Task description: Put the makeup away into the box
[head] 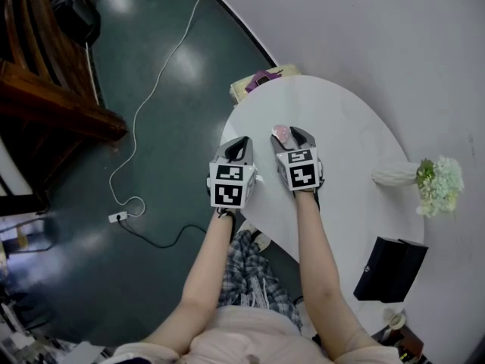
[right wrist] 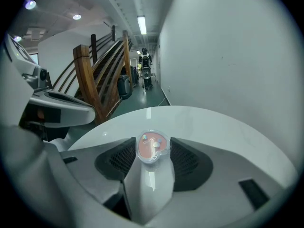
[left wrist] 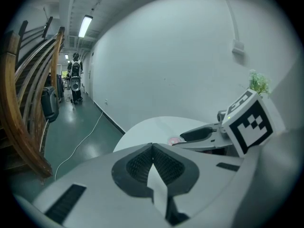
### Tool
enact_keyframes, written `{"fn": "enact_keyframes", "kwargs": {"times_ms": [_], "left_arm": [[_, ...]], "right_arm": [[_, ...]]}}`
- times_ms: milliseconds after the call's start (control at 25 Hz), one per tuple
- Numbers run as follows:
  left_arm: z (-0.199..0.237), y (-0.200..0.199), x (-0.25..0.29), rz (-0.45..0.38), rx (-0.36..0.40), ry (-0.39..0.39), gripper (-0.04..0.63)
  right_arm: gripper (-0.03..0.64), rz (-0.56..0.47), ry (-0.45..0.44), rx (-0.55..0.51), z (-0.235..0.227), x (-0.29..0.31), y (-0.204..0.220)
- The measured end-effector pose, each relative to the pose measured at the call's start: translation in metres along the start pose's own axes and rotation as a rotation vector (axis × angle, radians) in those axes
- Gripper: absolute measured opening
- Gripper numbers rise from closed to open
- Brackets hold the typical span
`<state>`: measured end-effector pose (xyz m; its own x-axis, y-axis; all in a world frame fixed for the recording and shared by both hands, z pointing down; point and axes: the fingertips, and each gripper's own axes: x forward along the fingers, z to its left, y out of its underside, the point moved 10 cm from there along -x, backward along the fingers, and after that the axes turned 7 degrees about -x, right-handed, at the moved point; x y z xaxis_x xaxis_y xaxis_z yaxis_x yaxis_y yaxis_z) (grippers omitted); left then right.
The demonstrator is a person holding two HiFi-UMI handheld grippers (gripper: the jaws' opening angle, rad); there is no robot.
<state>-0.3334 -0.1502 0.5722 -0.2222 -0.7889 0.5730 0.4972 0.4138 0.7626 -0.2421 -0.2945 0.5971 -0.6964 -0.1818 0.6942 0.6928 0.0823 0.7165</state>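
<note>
Risk of round compact (right wrist: 153, 148), pinched at its curved rim in right gripper (right wrist: 153, 142), squirting sideways onto table (right wrist: 213, 122); left gripper (left wrist: 152, 146) closed, empty.

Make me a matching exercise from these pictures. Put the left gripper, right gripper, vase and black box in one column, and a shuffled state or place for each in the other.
1 left gripper
2 right gripper
3 vase
4 black box

A lower right of the head view
B jaws together, nothing between
C white, holding flowers
D jaws on a round pink compact

Pairs: 1-B, 2-D, 3-C, 4-A
</note>
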Motion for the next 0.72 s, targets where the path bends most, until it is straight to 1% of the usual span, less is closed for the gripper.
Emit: {"fn": "enact_keyframes", "kwargs": {"times_ms": [160, 320, 480, 720], "left_arm": [[-0.006, -0.004, -0.005, -0.010, 0.011, 0.016, 0.026], [-0.030, -0.011, -0.008, -0.019, 0.043, 0.069, 0.026], [-0.072, -0.012, -0.007, -0.010, 0.092, 0.145, 0.026], [-0.156, -0.004, 0.000, 0.026, 0.201, 0.307, 0.026]], "right_arm": [[0.242, -0.064, 0.075, 0.041, -0.009, -0.029, 0.001], [0.242, -0.106, 0.144, 0.106, -0.019, -0.068, 0.008], [0.242, -0.125, 0.230, 0.170, -0.034, -0.112, 0.027], [0.242, -0.137, 0.391, 0.267, -0.059, -0.187, 0.071]]}}
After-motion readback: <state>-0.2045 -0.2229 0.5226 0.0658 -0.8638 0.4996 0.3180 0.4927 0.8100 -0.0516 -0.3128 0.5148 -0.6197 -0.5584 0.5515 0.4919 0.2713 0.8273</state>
